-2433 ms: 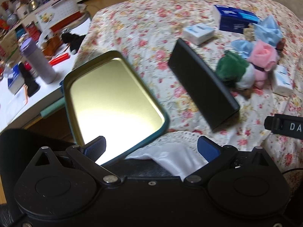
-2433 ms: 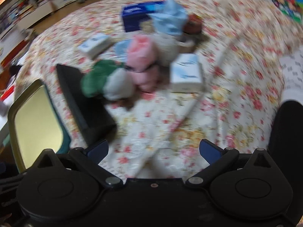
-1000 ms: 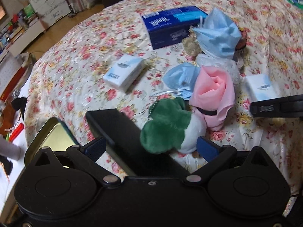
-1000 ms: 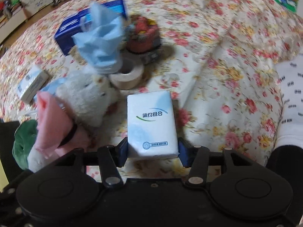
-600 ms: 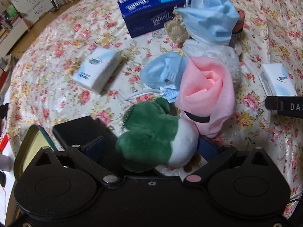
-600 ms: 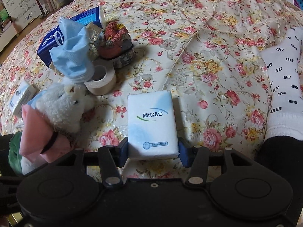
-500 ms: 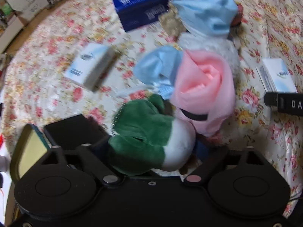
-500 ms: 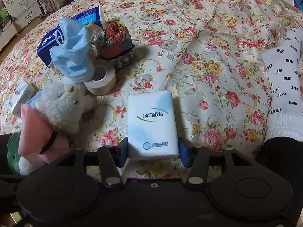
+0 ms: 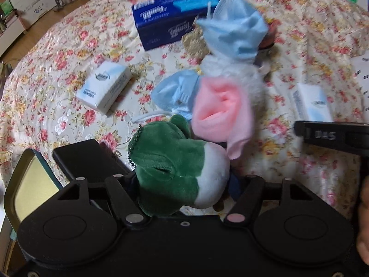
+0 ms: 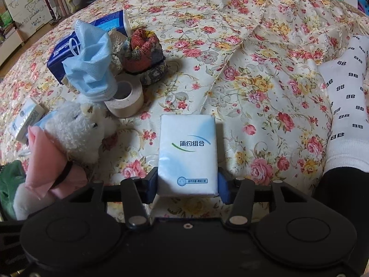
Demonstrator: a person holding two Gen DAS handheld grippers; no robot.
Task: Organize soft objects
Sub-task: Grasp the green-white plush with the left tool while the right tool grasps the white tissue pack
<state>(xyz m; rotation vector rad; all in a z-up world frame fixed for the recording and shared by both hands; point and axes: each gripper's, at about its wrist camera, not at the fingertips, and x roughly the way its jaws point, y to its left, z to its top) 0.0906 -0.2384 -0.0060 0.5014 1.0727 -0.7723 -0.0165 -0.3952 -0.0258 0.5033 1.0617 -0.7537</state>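
Observation:
A green and white plush toy (image 9: 170, 168) lies on the floral bedspread (image 10: 253, 46) between the fingers of my left gripper (image 9: 184, 182). The jaws are closing and the pads press into its sides. My right gripper (image 10: 188, 184) is shut on a white tissue pack (image 10: 188, 152), which also shows in the left wrist view as the tissue pack (image 9: 311, 103) at the far right. Just beyond the plush sit a pink rolled cloth (image 9: 221, 108), two blue face masks (image 9: 233, 34), and a white fluffy toy (image 10: 78, 129).
A dark blue tissue box (image 9: 170, 25) and a second small tissue pack (image 9: 103, 87) lie further back. A tape roll (image 10: 125, 99) and a red knitted item (image 10: 143, 50) sit by the masks. A black box (image 9: 85, 159) and tin lid (image 9: 30, 184) are left; a white sock (image 10: 346, 115) is right.
My left gripper has moved from over the tin lid to the green plush and its jaws have closed in on it. The right gripper took hold of the tissue pack and keeps it.

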